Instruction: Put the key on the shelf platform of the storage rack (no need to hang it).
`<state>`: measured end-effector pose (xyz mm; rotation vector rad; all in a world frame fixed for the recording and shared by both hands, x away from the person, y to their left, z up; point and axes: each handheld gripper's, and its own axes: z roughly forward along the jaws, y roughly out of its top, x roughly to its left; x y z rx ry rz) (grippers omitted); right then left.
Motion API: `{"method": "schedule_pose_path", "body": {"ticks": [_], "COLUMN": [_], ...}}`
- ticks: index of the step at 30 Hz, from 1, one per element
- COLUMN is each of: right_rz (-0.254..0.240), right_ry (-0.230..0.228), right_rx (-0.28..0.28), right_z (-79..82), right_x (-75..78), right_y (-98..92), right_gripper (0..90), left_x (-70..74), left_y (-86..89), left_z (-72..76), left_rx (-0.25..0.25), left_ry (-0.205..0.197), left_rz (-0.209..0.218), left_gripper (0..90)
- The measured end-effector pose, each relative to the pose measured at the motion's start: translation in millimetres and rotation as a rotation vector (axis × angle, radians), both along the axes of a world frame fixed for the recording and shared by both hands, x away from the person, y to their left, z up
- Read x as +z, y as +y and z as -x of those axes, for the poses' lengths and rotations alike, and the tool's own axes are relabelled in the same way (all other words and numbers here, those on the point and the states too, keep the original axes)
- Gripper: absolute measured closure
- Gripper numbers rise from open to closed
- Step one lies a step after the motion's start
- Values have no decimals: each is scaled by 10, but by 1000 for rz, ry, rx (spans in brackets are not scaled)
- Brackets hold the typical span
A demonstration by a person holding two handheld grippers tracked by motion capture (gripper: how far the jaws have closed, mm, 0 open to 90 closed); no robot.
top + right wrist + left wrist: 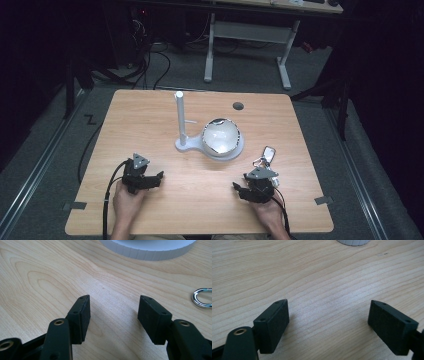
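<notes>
A white stand (186, 145) with an upright post (179, 115) sits at the table's middle, and its round base carries a shiny round mirror-like dish (221, 135). A key fob on a metal ring (266, 156) lies to the right of it. My left gripper (159, 178) rests low at the front left, open and holding nothing (329, 302). My right gripper (238, 189) rests at the front right, just in front of the keys, open with bare wood between its jaws (114, 298). The metal ring (201, 298) shows at the right edge of the right gripper view.
The ribbed white base rim (150, 248) lies ahead of the right gripper, and a smaller part of the white base (353, 242) is far ahead of the left one. A dark round hole (238, 106) marks the wooden table (150, 125) at the back. Cables trail off the front edge.
</notes>
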<state>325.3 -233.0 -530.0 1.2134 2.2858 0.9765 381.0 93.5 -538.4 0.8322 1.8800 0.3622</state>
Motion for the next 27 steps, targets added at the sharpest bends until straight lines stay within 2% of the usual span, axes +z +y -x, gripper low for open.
{"method": "schedule_pose_path", "body": {"ticks": [15,27], "right_rz": [-18,-27], "right_ry": [-22,-44], "right_rx": [-24,-63], "right_z": [51,112], "right_x": [104,215], "right_y": [-91,-268], "right_gripper": [457,465], "left_x": [0,0], "left_y": [0,0], "left_z": [0,0], "left_rx": [0,0], "left_ry": [0,0], "left_rz": [0,1], "left_gripper": [174,174]}}
